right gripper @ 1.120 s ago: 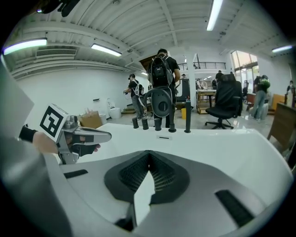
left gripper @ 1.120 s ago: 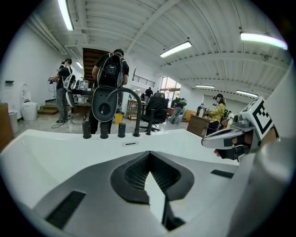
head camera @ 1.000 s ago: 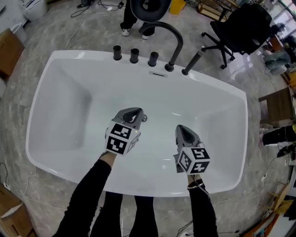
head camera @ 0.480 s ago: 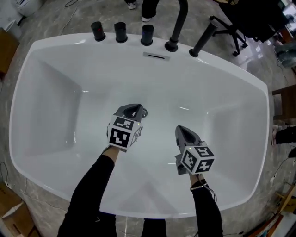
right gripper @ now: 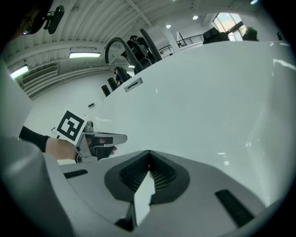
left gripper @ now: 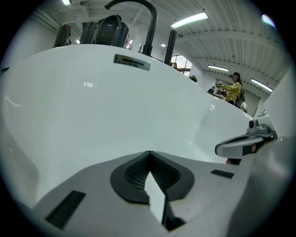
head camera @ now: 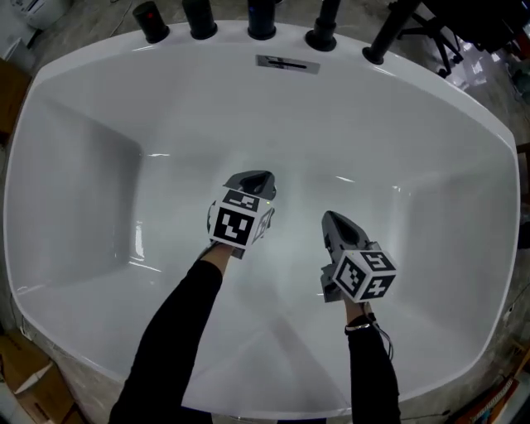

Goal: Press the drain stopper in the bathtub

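Observation:
I am looking down into the white bathtub. My left gripper hangs low over the middle of the tub floor, its jaws shut and empty. The drain stopper does not show in any view; the left gripper covers the spot where it lay. My right gripper floats to the right and a little nearer to me, also shut on nothing. The right gripper view shows the left gripper side-on, held by a gloved hand.
Along the tub's far rim stand three black knobs, the black spout's base and a hand-shower holder. The overflow plate sits just below them. A person in yellow stands far off in the room.
The head view has dropped closer to the tub. Both grippers have sunk deeper into it. The small chrome stopper beside the left gripper's tip earlier is now covered by that gripper.

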